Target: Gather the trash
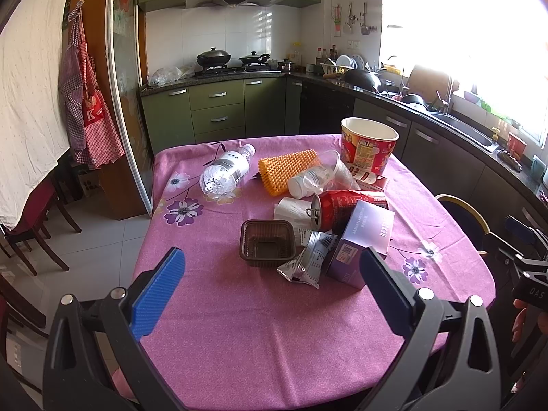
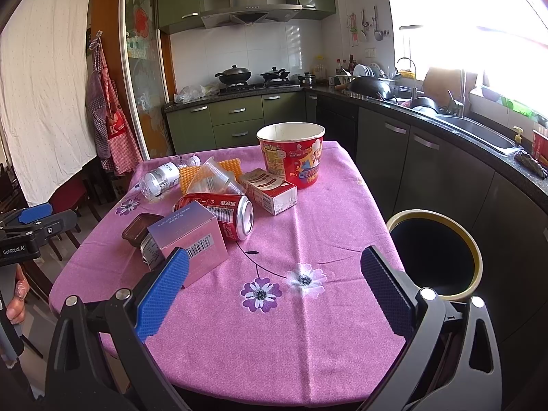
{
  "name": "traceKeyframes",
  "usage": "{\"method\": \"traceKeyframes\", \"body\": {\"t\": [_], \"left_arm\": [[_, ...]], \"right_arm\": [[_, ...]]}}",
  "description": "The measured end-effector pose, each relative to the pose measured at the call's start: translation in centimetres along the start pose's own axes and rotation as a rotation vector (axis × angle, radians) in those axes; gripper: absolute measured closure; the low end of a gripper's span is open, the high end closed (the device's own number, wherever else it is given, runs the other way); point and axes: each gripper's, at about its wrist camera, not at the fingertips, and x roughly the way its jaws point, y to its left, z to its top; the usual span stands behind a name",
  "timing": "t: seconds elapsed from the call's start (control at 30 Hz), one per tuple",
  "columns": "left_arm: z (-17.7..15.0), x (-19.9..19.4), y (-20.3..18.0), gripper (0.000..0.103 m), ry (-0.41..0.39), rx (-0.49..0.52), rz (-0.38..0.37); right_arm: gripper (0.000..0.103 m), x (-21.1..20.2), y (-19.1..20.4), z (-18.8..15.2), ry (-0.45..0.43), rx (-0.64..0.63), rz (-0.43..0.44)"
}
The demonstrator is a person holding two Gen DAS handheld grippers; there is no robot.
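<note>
Daylight floods in from the window (image 1: 479, 34) right of both grippers, blown out white; fisheye bends the edges, centre sharp, corners dark.

Both wrist views (tableward), table (image 1: 239, 308) shared

The pale purple box (image 2: 191, 239) on the worktop reads "RADIANT LADY CREAM" along its top edge, above a barcode whose digits are too small to read. The handheld device at the left edge (image 2: 15, 250) carries "GenRobot.AI". In the left wrist view, the other device (image 1: 532, 293) shows "DAS". The red apron (image 1: 92, 116) bears a white "K". The Chinese characters on the red can (image 2: 219, 212) and the paper bucket (image 2: 294, 161) are not legible.
</note>
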Motion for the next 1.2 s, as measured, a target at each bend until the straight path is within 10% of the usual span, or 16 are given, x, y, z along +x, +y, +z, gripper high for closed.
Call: {"method": "traceKeyframes", "body": {"t": [0.37, 0.57, 0.87, 1.2], "left_arm": [[1.6, 1.8, 0.8, 0.006, 0.012, -0.002, -0.006], [6.8, 5.8, 2.4, 0.006, -0.001, -0.002, 0.005], [12.3, 15.4, 4.6, 0.006, 0.05, -0.039, 0.006], [11.4, 19.6, 5.4, 0.006, 0.074, -0.064, -0.04]], "right_arm": [[0.004, 1.7, -0.5, 1.9, 0.014, -0.038, 0.012], [0.004, 6.4, -2.6, 8.6, 0.109, -0.035, 0.111], [0.005, 18.5, -5.9, 18.4, 0.347, -0.007, 0.036], [0.045, 32.7, -10.2, 23.6, 0.673, 0.099, -0.041]]}}
